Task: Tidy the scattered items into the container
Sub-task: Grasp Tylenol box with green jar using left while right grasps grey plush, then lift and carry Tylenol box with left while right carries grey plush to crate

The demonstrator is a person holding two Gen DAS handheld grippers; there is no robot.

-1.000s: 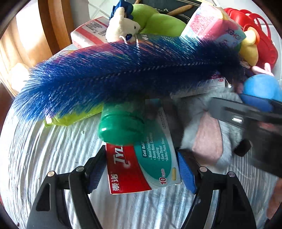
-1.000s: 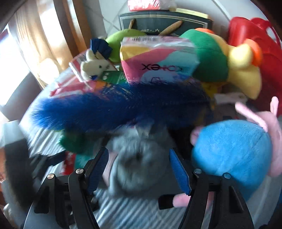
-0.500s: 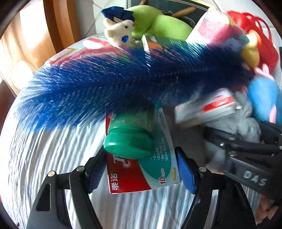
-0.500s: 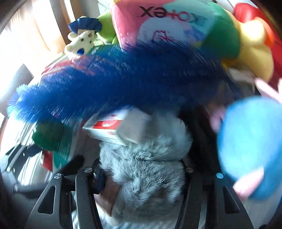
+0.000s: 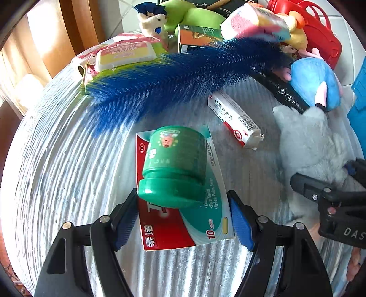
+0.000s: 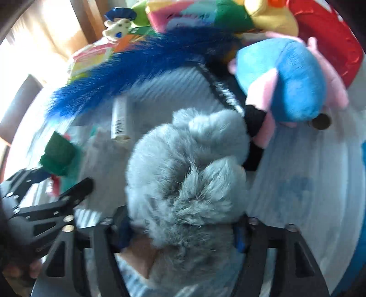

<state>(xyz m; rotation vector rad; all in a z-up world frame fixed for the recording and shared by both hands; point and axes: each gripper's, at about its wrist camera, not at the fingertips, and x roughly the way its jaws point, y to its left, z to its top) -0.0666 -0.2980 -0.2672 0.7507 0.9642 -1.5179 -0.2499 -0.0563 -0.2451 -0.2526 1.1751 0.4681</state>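
My left gripper (image 5: 183, 214) is shut on a red and teal medicine box (image 5: 183, 228), and a green bottle (image 5: 173, 164) lies on top of that box. A grey furry plush (image 6: 187, 178) sits on the striped cloth between the jaws of my right gripper (image 6: 180, 230), which are opening; fur hides its pads. In the left wrist view the right gripper (image 5: 329, 173) is at the right edge, around the grey plush (image 5: 311, 141). A blue feather duster (image 5: 183, 75) lies across the pile behind.
A white and red carton (image 5: 235, 121) lies loose on the cloth. Behind are a blue and pink plush (image 5: 313, 84), a wipes pack (image 5: 123, 53), a small white bear (image 5: 151, 20) and a red basket (image 5: 320, 34). A blue bin edge (image 5: 359, 102) shows at right.
Both grippers pulled back from the pile, the left one carrying the box and bottle. The right one closed on the grey plush, then widened. The white carton now lies in the open.
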